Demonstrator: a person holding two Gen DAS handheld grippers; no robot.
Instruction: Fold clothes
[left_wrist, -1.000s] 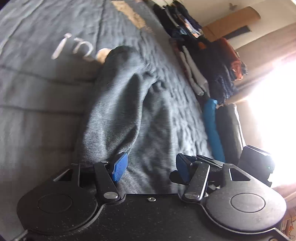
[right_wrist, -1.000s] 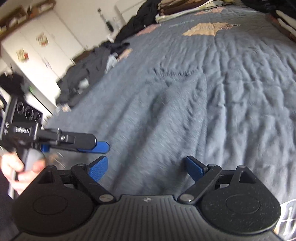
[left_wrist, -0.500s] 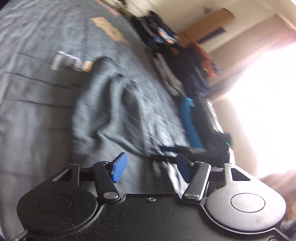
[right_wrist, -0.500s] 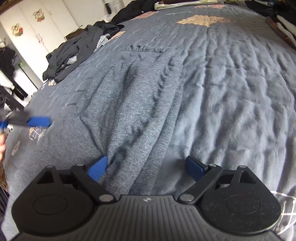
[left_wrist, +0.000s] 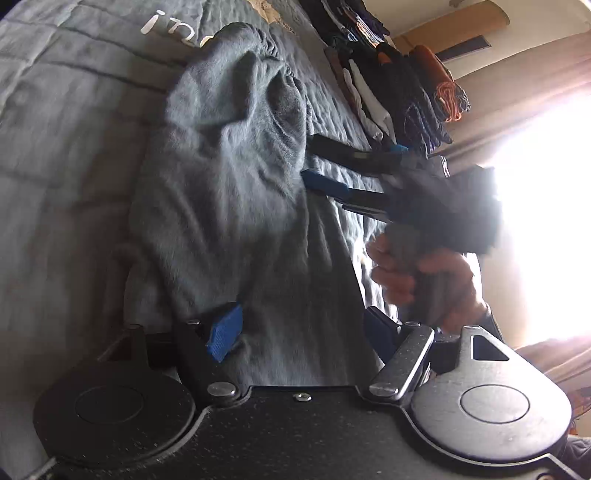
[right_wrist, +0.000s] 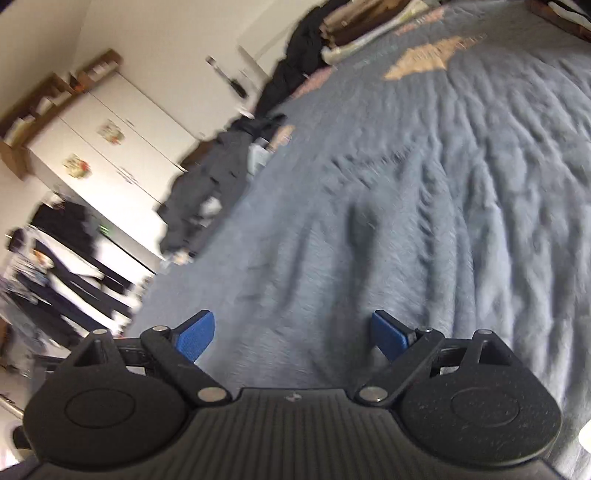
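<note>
On the bed (left_wrist: 62, 122), as seen from the left wrist, a grey garment (left_wrist: 236, 192) lies rumpled across the grey quilted cover, its gathered end toward the far side. The left gripper (left_wrist: 301, 334) sits low over the near end of the garment; its blue fingers (left_wrist: 224, 336) are spread, with cloth lying between them but not pinched. The right gripper (left_wrist: 314, 162) reaches in from the right, held by a hand (left_wrist: 424, 277), its fingers apart at the garment's right edge; whether they touch the cloth cannot be told. Stacked clothes (left_wrist: 399, 81) line the far right side of the bed.

From the right wrist, the picture is blurred. The right gripper (right_wrist: 291, 334) shows its fingers (right_wrist: 194, 338) spread wide, pinching nothing, with the grey garment (right_wrist: 369, 229) lying ahead on the bed (right_wrist: 517, 147). A dark clothes pile (right_wrist: 207, 199) rests at the bed's left edge, near white cupboards (right_wrist: 110, 155).
</note>
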